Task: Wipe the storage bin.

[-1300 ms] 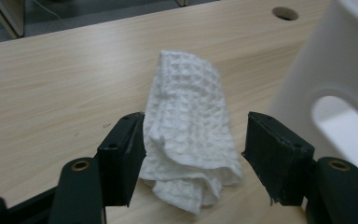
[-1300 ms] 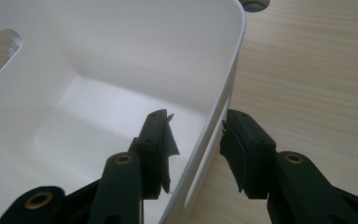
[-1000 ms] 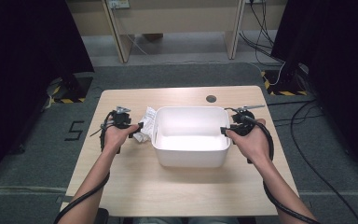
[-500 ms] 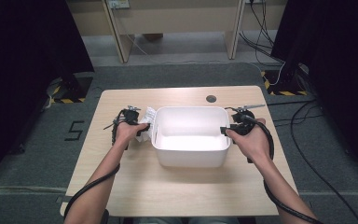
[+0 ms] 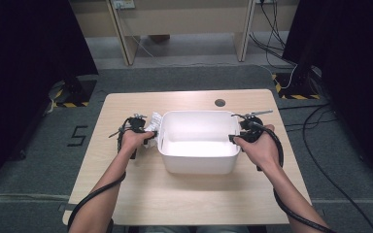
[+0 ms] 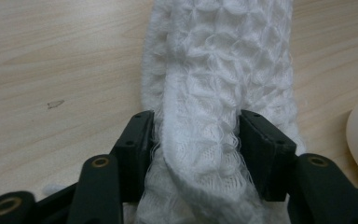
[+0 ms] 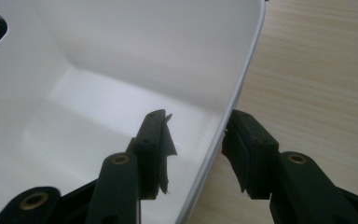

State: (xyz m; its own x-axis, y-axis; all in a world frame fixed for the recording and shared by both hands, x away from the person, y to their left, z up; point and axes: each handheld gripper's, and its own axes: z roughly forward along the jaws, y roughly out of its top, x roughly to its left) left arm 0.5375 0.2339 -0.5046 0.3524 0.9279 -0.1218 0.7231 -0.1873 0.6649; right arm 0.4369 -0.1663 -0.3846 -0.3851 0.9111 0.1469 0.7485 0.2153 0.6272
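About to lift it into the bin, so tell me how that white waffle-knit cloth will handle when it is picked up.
The cloth will probably hang floppy: it lies in soft folds between the left hand-held gripper jaws, which have just been closing. It looks light, being loose and fluffy. Slipping seems unlikely, since the fuzzy weave should catch, though loose ends may drag.

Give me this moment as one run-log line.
left gripper: closing around white cloth | right gripper: straddles bin wall, gap visible | bin: empty
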